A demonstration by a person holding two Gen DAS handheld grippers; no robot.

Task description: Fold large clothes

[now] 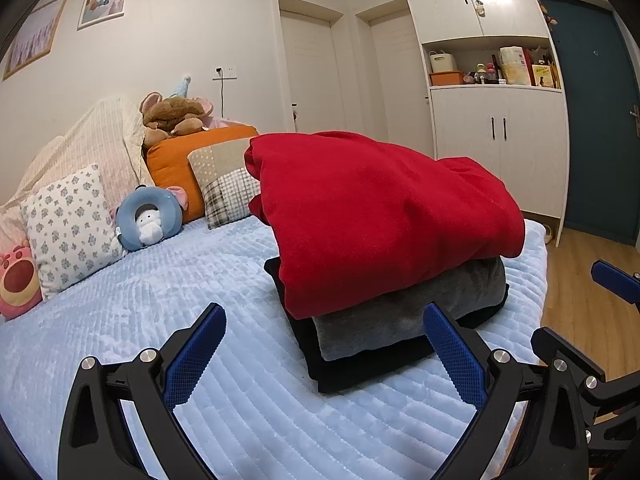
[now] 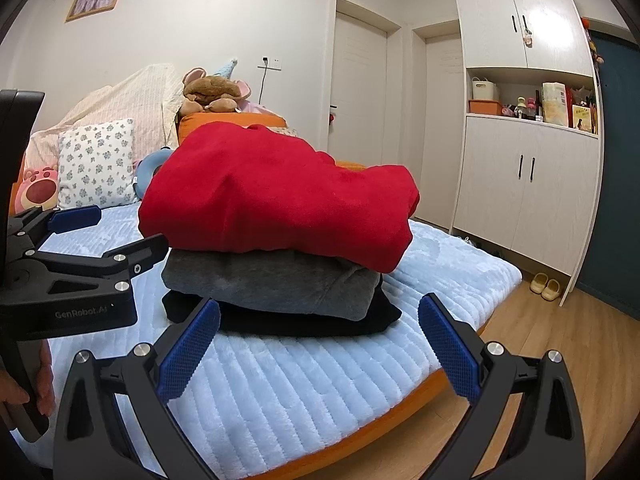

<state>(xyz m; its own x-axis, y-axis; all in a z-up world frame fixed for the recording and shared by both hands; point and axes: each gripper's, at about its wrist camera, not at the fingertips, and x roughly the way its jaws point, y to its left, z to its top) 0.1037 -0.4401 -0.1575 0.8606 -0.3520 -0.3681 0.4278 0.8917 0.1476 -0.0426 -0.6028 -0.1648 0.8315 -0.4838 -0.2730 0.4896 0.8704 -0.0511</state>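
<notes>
A stack of folded clothes rests on the light blue bed cover (image 1: 140, 300). A red garment (image 1: 380, 216) (image 2: 280, 200) lies on top, a grey one (image 1: 400, 320) (image 2: 272, 284) under it, and a black one (image 1: 360, 368) (image 2: 304, 324) at the bottom. My left gripper (image 1: 324, 354) is open in front of the stack, holding nothing; it also shows at the left of the right wrist view, left gripper (image 2: 116, 232). My right gripper (image 2: 320, 346) is open just before the stack, holding nothing. Its fingertips (image 1: 612, 276) show at the right edge of the left wrist view.
Pillows (image 1: 72, 228), an orange cushion (image 1: 172, 168) and plush toys (image 1: 172, 116) line the far side of the bed. A white cabinet (image 2: 524, 160) with shelf items stands at the right, slippers (image 2: 544, 286) on the wood floor (image 2: 540, 340). A hand (image 2: 24, 396) holds the left gripper's handle.
</notes>
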